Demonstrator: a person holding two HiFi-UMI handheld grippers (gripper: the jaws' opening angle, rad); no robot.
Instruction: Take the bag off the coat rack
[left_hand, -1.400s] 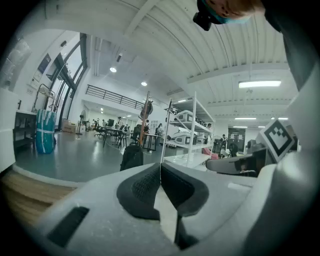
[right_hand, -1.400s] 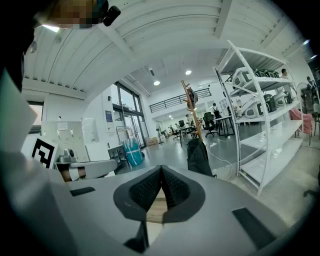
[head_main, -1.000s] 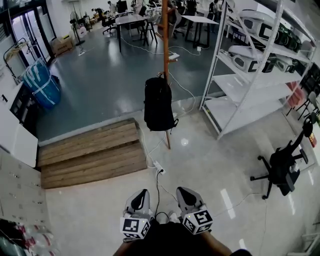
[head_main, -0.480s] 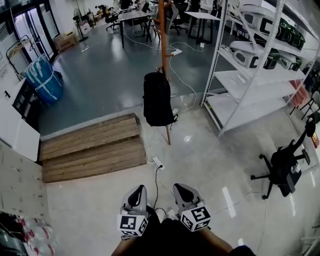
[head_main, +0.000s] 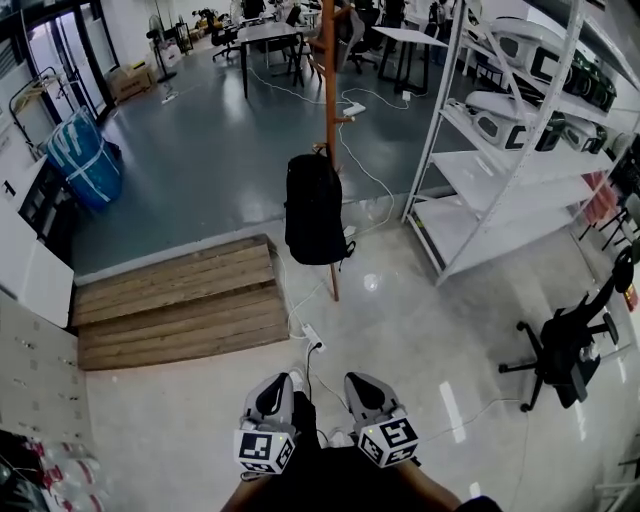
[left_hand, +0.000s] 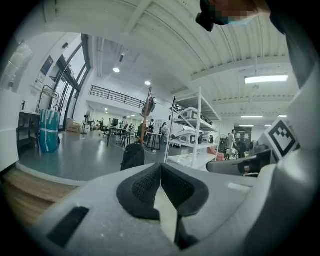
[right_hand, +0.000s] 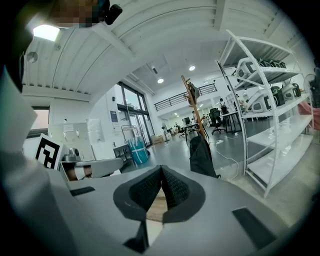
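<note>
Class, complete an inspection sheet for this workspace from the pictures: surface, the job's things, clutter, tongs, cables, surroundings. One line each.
Surface: glossy pale floor, then a wooden step up to grey flooring.
Job's things: black bag hangs on the wooden coat rack, not yet taken off.
Clutter: black office chair; blue wrapped bundle.
Tongs: left tongs shut, empty; right tongs shut, empty; both far short of the bag.
Cables: power strip with cords on the floor between the person and the rack.
Surroundings: white shelving carrying equipment; desks at the back.
</note>
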